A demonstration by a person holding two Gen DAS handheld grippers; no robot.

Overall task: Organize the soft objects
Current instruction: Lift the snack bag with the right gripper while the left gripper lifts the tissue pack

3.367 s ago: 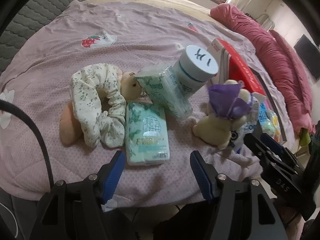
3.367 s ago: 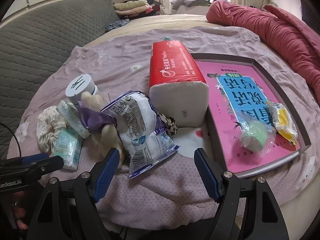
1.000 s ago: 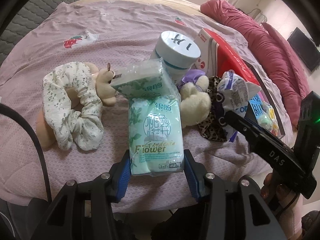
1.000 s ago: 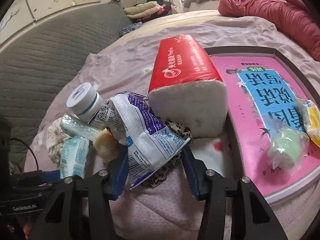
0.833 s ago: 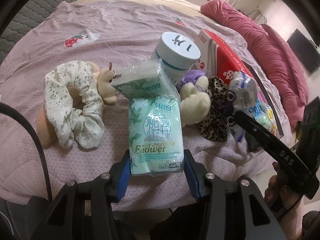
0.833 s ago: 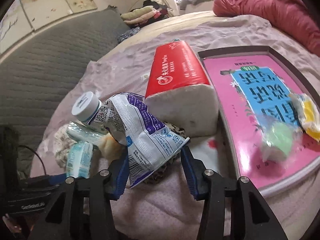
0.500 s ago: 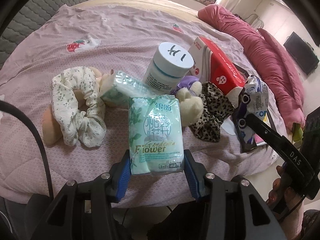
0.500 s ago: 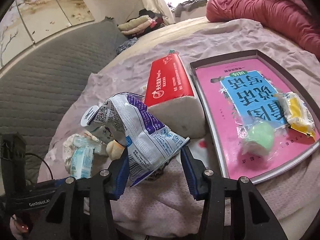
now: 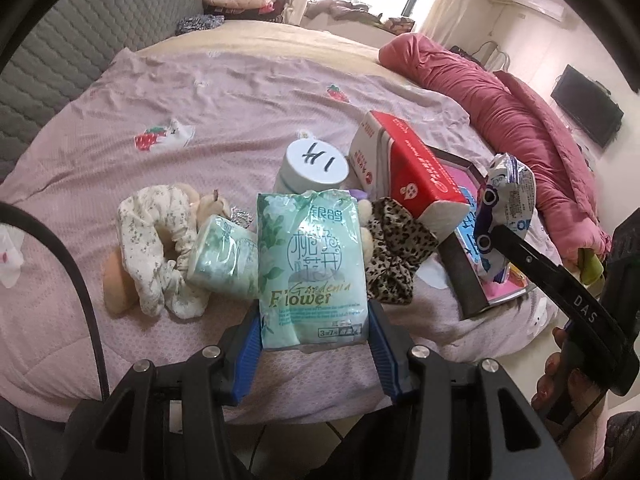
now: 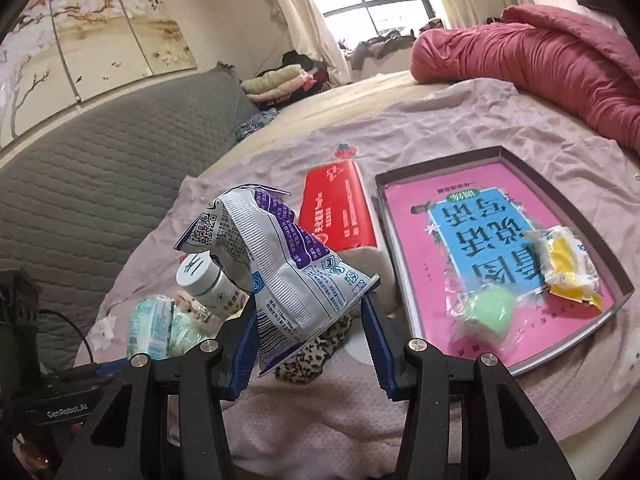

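Observation:
My left gripper [image 9: 314, 336] is shut on a green "Flower" tissue pack [image 9: 312, 264] and holds it above the bed. My right gripper [image 10: 310, 334] is shut on a white and purple snack bag [image 10: 276, 276], also lifted; the bag shows in the left wrist view [image 9: 506, 216]. On the pink sheet lie a second green tissue pack [image 9: 224, 260], a floral scrunchie [image 9: 156, 240], a leopard scrunchie [image 9: 394, 260], a plush toy mostly hidden behind the pack, and a red tissue box [image 10: 340, 212].
A white jar [image 9: 312, 168] with a marked lid stands behind the pile. A dark tray [image 10: 472, 156] with a pink and blue book, a green ball [image 10: 488, 312] and a yellow packet [image 10: 568, 260] lies at the right. A red duvet [image 10: 540, 68] is beyond. The bed edge is near me.
Both grippers closed on their items and rose: the left with the tissue pack, the right with the snack bag. The leopard scrunchie under the bag is uncovered.

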